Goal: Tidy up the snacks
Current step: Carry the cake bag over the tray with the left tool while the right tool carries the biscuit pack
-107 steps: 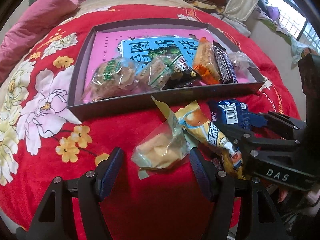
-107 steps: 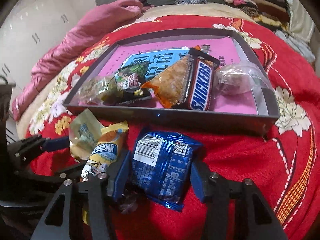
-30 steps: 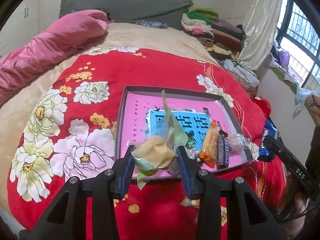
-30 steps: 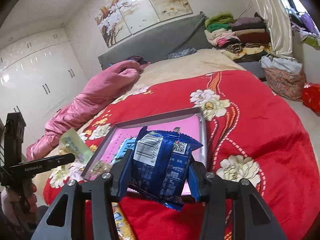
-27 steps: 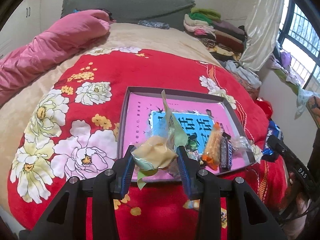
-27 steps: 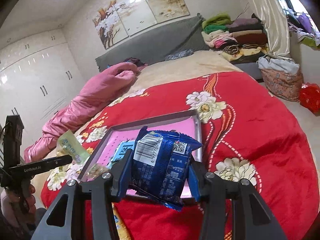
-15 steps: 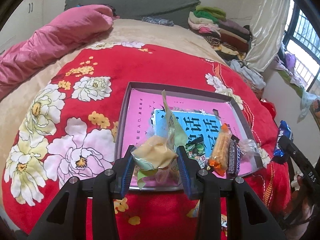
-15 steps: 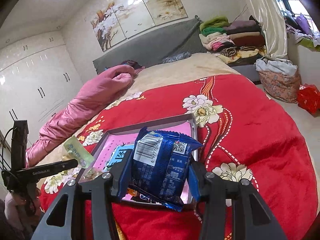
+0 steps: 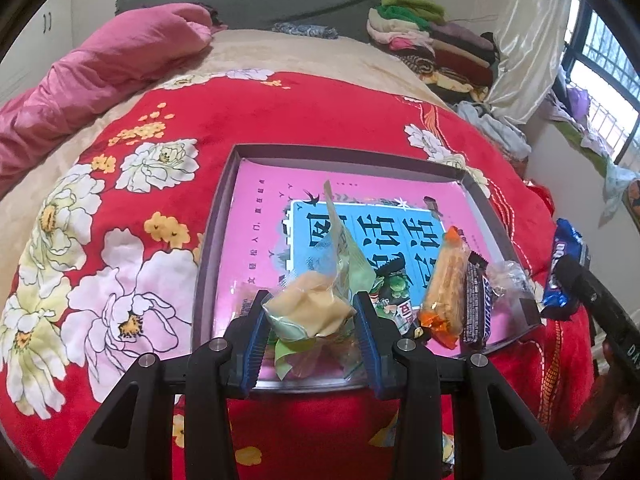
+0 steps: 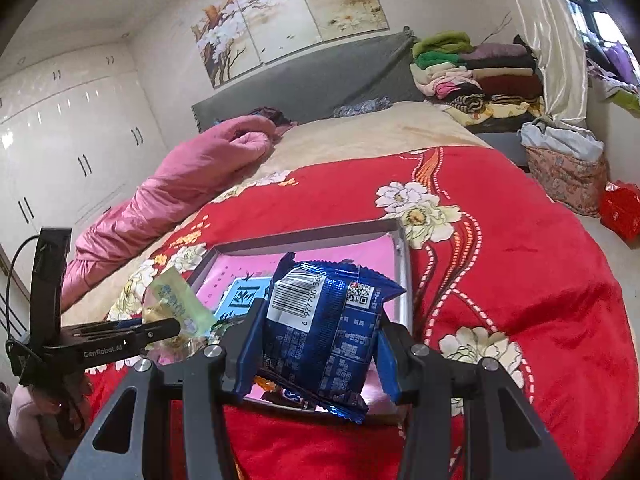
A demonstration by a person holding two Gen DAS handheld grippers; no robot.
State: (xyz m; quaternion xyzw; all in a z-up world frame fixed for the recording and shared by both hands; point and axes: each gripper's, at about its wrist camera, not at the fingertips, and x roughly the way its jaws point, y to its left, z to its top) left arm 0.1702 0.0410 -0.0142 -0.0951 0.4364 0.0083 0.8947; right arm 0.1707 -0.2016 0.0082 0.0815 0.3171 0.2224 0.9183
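My left gripper (image 9: 310,316) is shut on a clear green-edged pastry packet (image 9: 316,304) and holds it above the near edge of the grey box (image 9: 224,208) with a pink and blue floor. My right gripper (image 10: 316,340) is shut on a blue snack packet (image 10: 324,328) above the box's near right part (image 10: 402,260). The blue packet also shows at the right of the left wrist view (image 9: 562,268). In the box lie an orange snack (image 9: 444,284), a Snickers bar (image 9: 476,304), a clear packet (image 9: 510,276) and a green-labelled packet (image 9: 394,288).
The box sits on a red flowered blanket (image 9: 280,112) over a bed. A pink quilt (image 9: 100,68) lies at the far left. Folded clothes (image 10: 476,68) are stacked at the far right. A yellow packet (image 9: 444,448) lies on the blanket below the box.
Both grippers have moved closer to the box and lower, each still holding its packet. The box looks larger in both views.
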